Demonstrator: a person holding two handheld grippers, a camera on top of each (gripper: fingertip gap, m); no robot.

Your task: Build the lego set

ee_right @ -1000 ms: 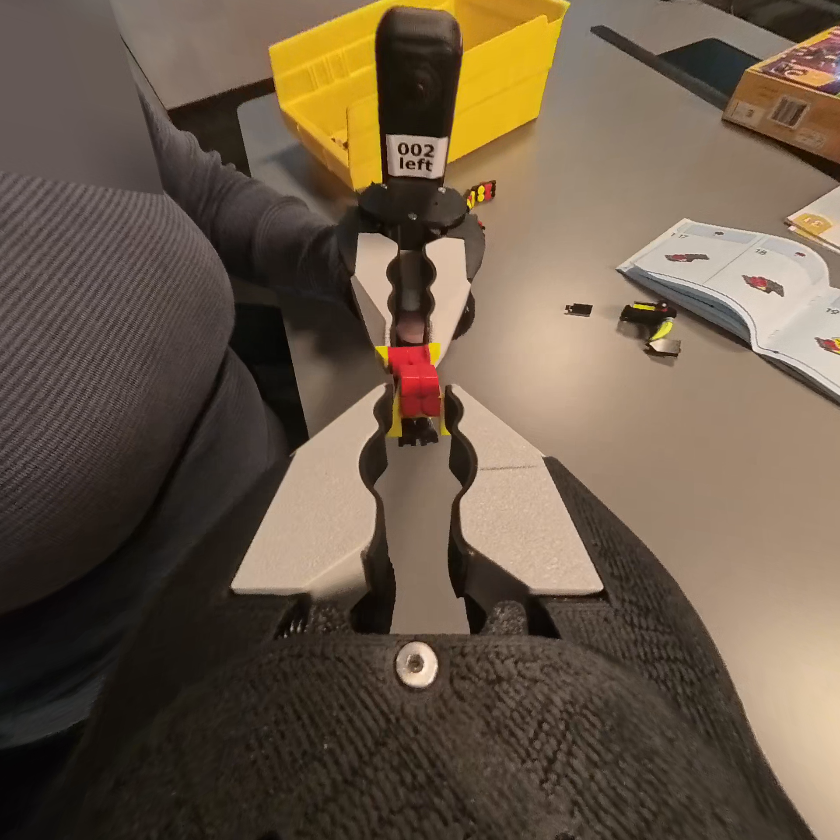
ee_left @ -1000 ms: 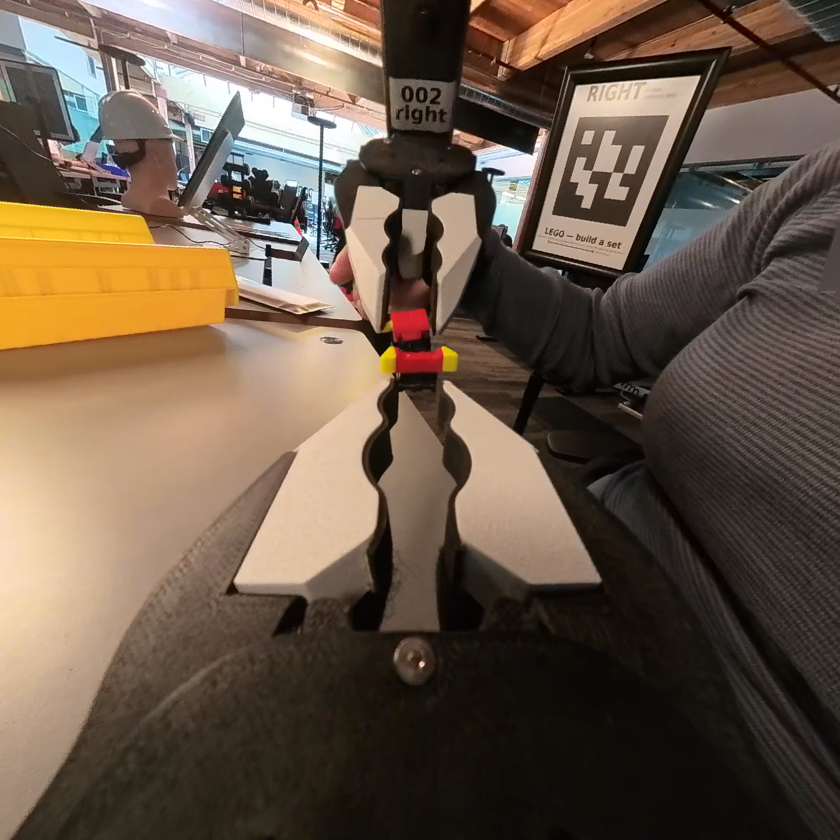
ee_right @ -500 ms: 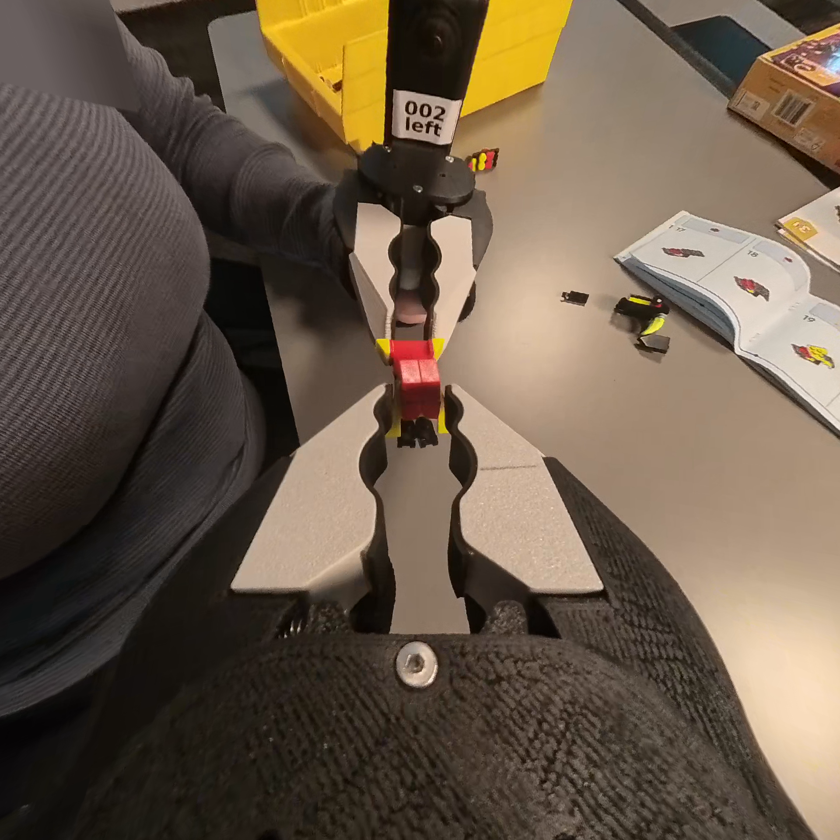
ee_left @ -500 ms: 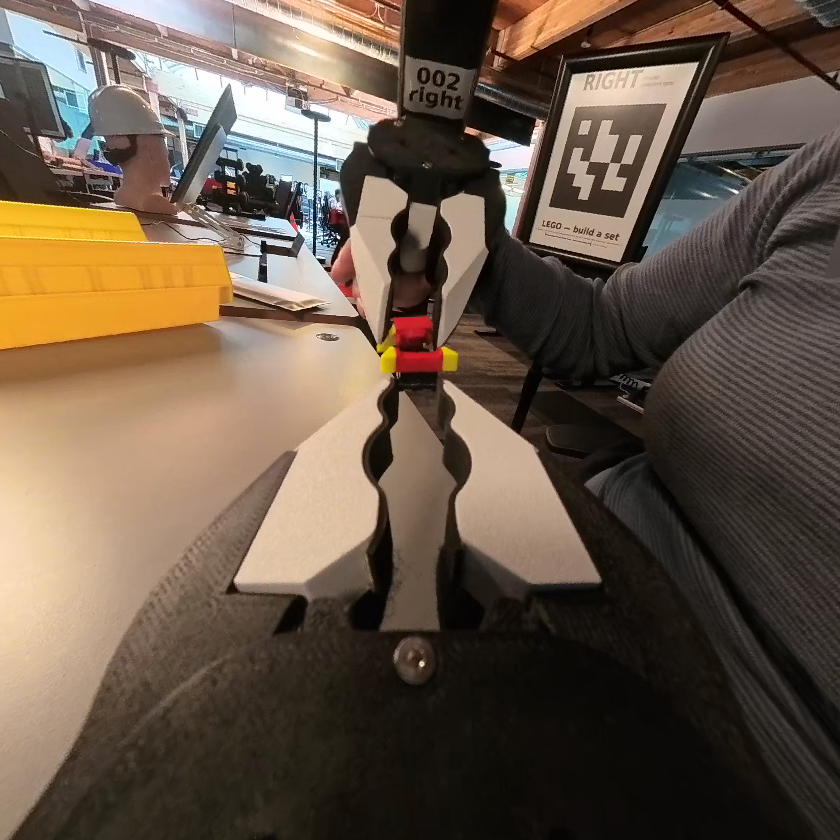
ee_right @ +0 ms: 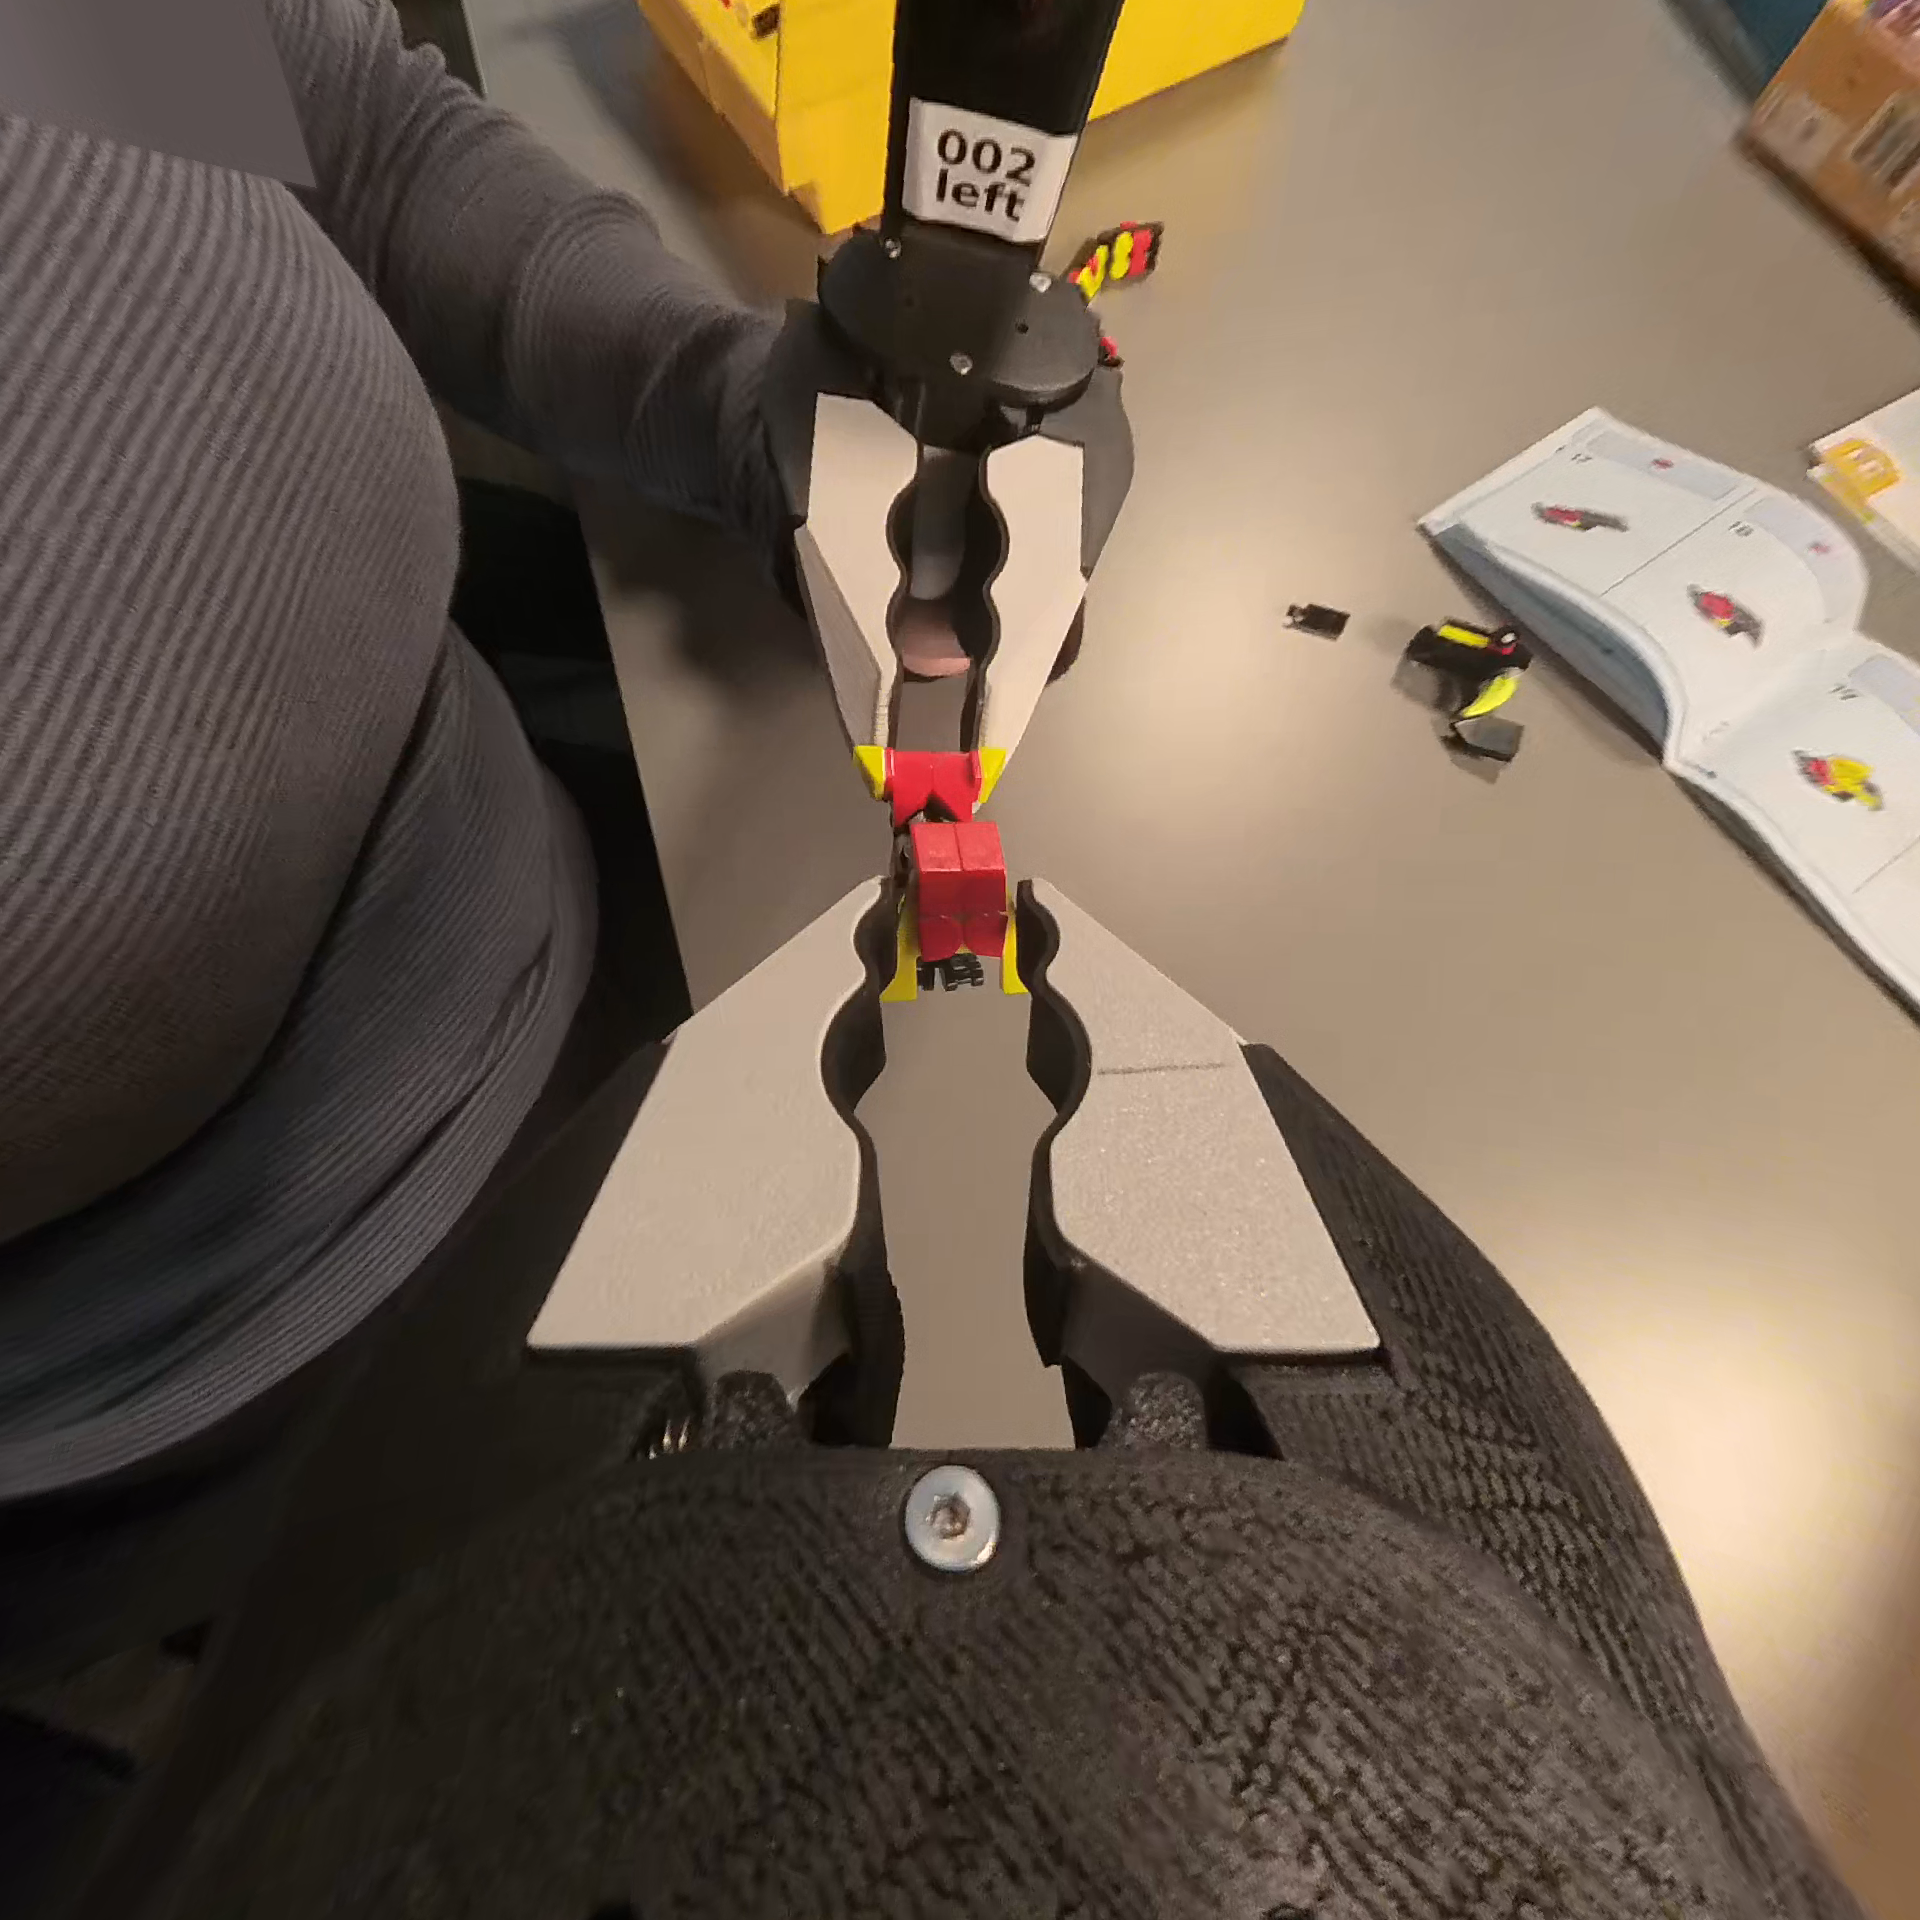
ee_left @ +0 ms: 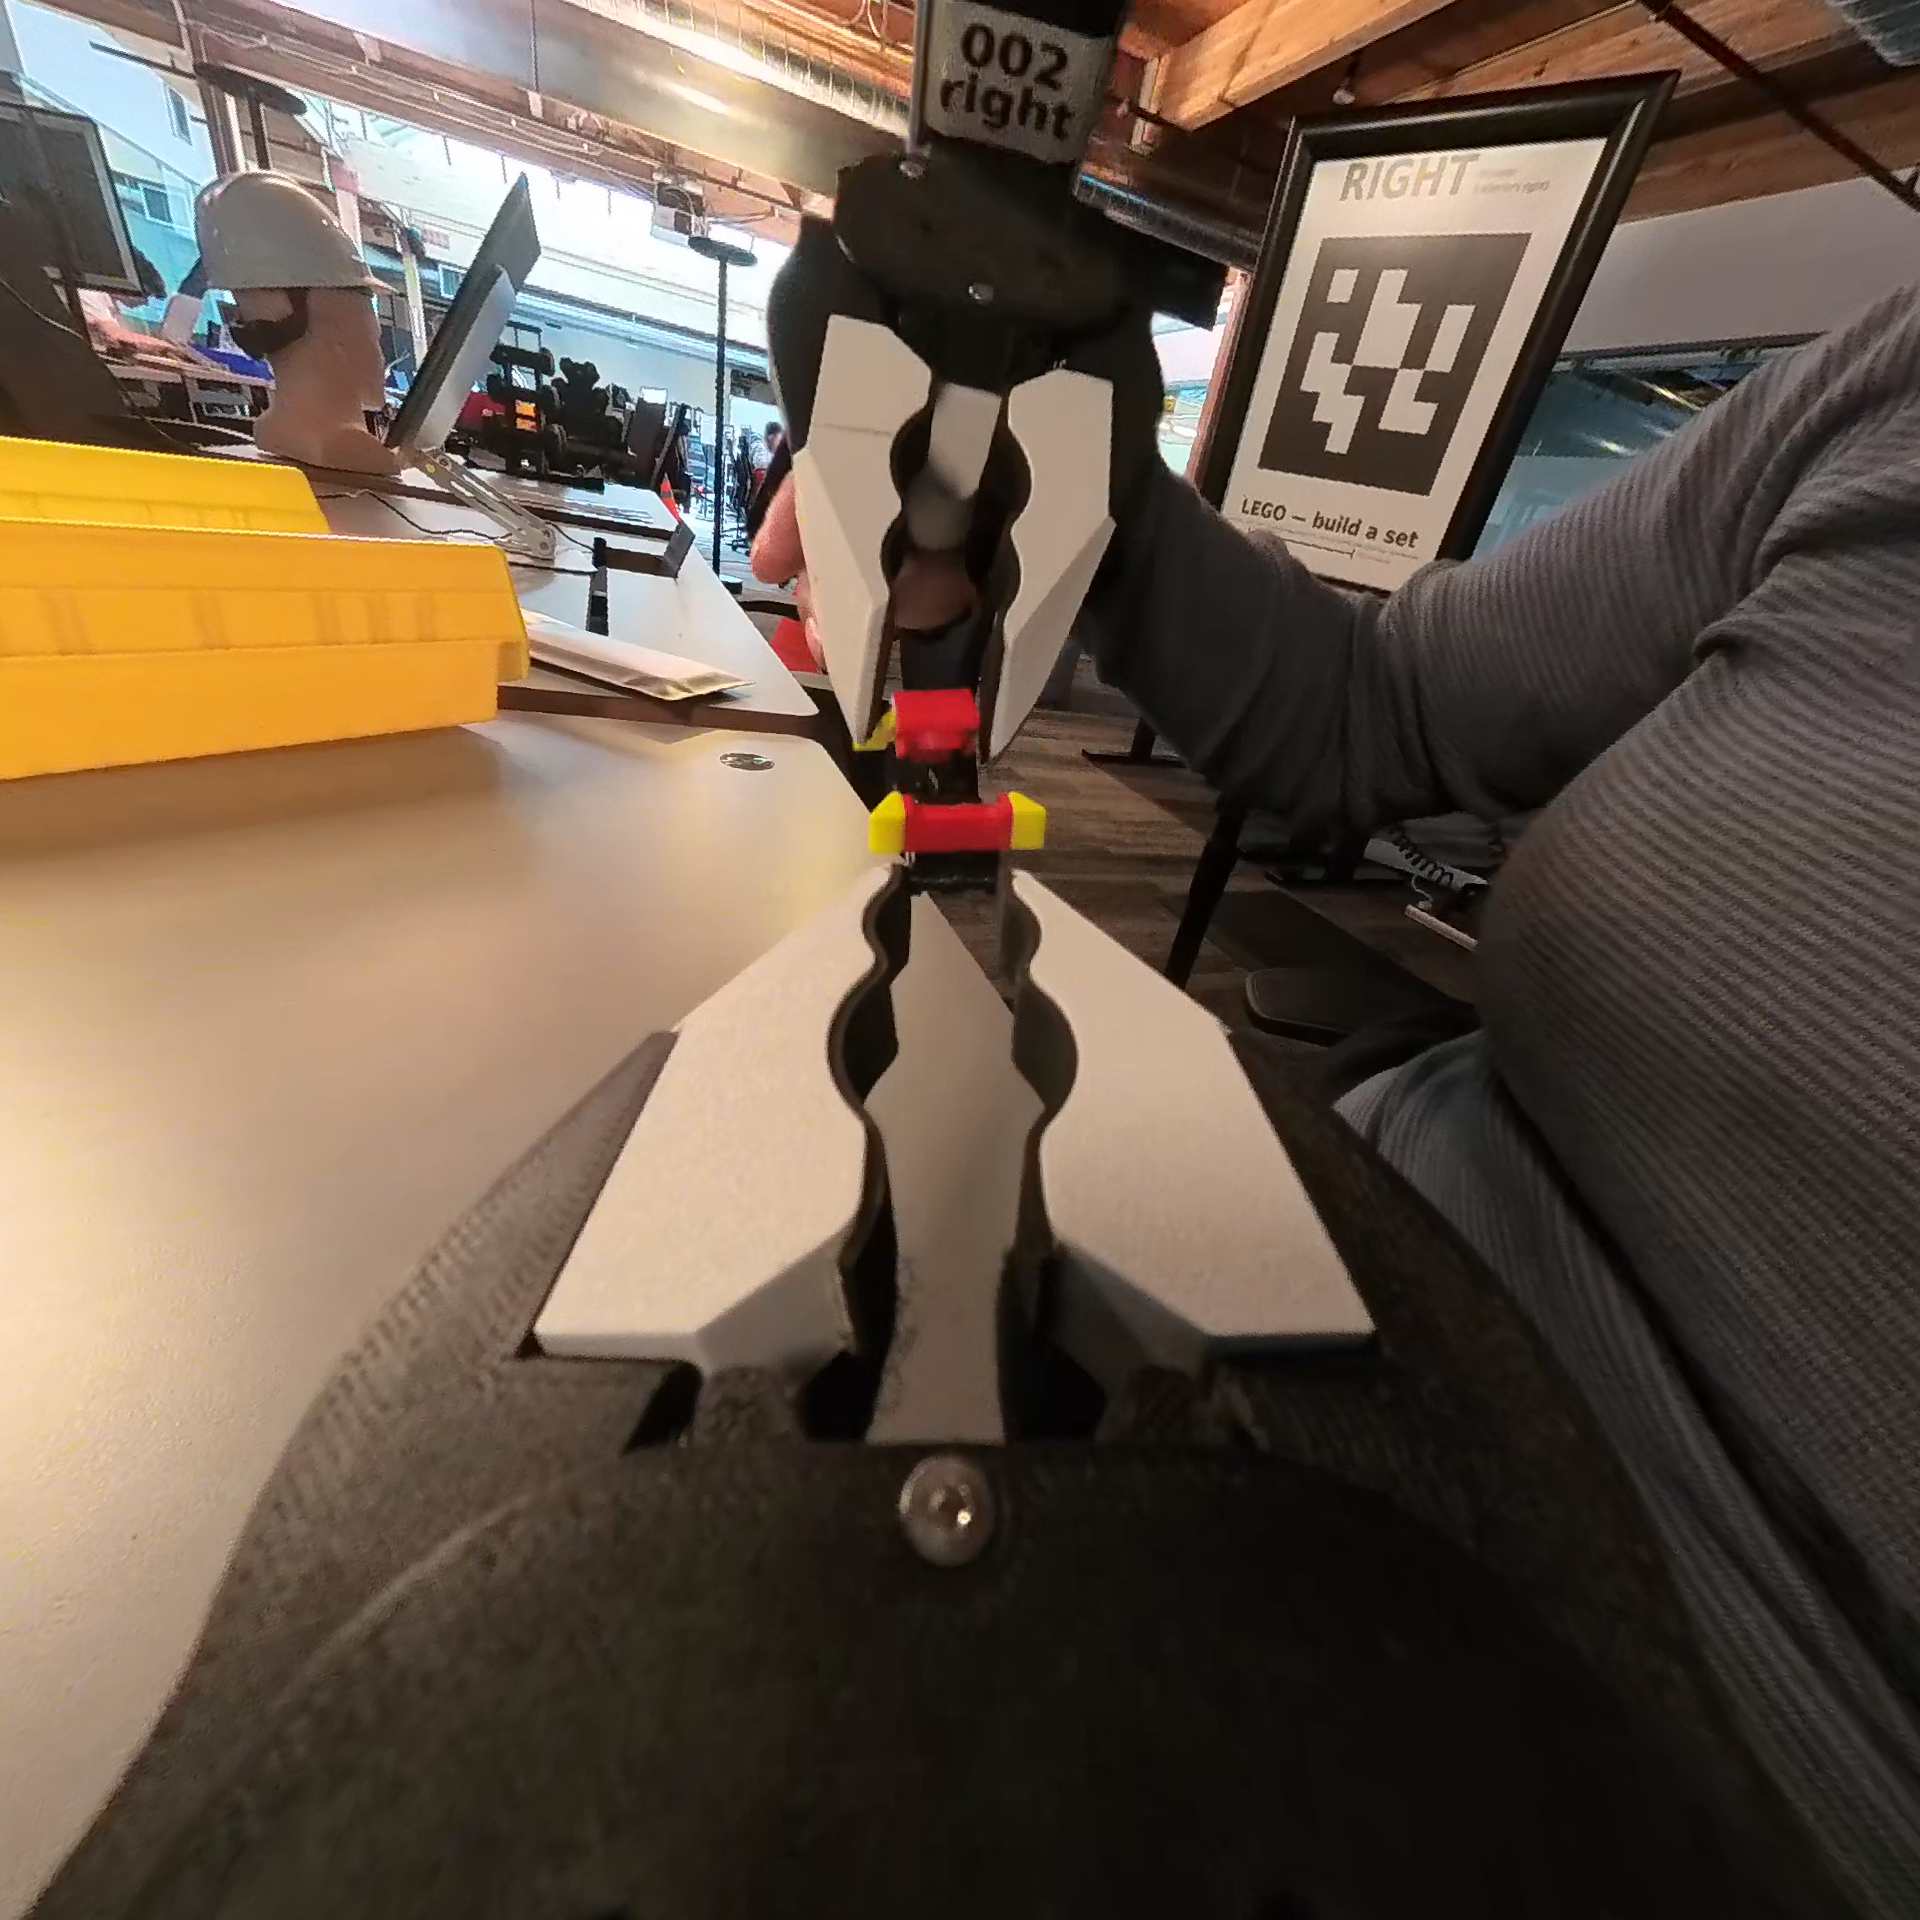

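Grey tabletop (ee_right: 1455,987) in an open workshop with timber ceiling beams; yellow bin (ee_left: 239,613) at the far edge, open instruction booklet (ee_right: 1704,665) and a few loose black-and-yellow pieces (ee_right: 1465,675) off to the right. Both grippers meet tip to tip above the table edge near the person's torso. Left gripper (ee_left: 951,883) is pinched on a small red-and-yellow sub-assembly (ee_left: 956,826); in the right wrist view it reads as a red block with yellow side tips. Right gripper (ee_right: 951,904) is clamped on the red brick piece (ee_right: 956,878) with yellow and black bits behind it. The two lego parts sit just apart or barely touching; contact cannot be confirmed. Judged step: mating the two halves. To do it well, line studs up squarely, keep both grips firm, push straight along the shared axis, avoid twisting so neither part slips or pops out of the fingers.
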